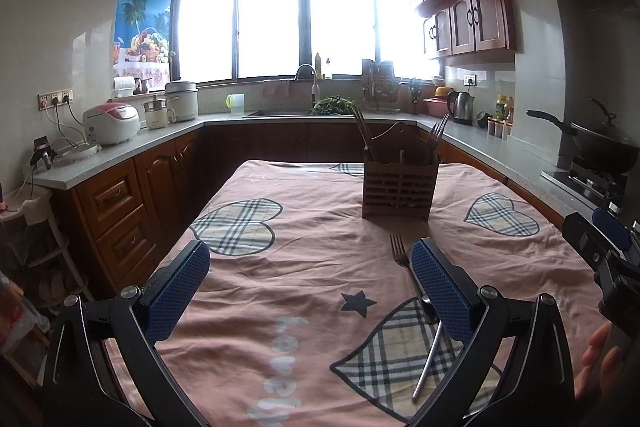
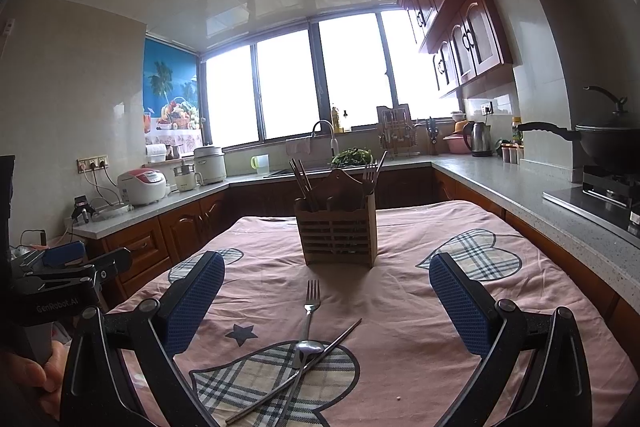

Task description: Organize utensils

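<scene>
A slatted wooden utensil holder (image 1: 397, 185) (image 2: 338, 237) stands on the pink tablecloth, with chopsticks (image 2: 303, 185) and a fork (image 2: 370, 177) upright in it. Nearer to me lie a metal fork (image 2: 310, 311) (image 1: 400, 253), a spoon (image 2: 309, 347) and a metal chopstick (image 2: 320, 351), crossing one another on a plaid heart patch. My right gripper (image 2: 326, 305) is open, hovering above these pieces with nothing between its fingers. My left gripper (image 1: 310, 291) is open too, left of the fork; its right finger (image 1: 438, 287) hides part of the fork and spoon.
The table with the pink cloth (image 1: 304, 227) has a kitchen counter (image 1: 120, 151) round three sides, with rice cookers (image 1: 112, 123), a sink, a kettle (image 2: 480, 139) and a wok (image 2: 608, 143) on the stove at right. A hand holds each gripper handle.
</scene>
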`<state>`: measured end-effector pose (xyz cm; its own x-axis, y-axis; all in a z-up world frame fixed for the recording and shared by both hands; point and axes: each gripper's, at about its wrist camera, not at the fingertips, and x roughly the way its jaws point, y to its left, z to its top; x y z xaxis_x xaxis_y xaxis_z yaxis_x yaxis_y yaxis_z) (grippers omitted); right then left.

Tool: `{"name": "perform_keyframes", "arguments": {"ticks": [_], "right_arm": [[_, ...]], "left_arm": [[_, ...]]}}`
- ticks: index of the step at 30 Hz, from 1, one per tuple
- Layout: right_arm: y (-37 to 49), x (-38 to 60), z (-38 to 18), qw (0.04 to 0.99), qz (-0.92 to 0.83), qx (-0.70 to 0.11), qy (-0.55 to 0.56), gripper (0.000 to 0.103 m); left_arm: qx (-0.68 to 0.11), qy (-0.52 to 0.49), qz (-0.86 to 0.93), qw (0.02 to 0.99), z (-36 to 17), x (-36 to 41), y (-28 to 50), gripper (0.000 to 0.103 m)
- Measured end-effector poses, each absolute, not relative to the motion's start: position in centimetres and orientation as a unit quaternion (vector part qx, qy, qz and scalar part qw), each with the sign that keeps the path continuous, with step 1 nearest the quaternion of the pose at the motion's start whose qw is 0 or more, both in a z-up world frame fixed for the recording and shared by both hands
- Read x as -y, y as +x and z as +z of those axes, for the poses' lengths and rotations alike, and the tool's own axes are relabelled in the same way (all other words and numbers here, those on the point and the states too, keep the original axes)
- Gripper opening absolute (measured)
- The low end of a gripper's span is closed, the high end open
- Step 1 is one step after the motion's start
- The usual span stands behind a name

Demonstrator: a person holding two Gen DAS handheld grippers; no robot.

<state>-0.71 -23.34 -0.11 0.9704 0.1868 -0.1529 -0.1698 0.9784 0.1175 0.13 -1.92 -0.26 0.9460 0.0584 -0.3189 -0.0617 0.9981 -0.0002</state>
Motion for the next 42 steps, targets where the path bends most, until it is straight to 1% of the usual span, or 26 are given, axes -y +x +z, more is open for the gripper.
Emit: {"name": "perform_keyframes", "arguments": {"ticks": [42], "right_arm": [[-0.17,23.41,-0.16,0.990,0.091,-0.089,0.056,0.103]], "left_arm": [[-0.165,-0.004,0.019,0.986,-0.34,1.98,0.92,0.103]]}}
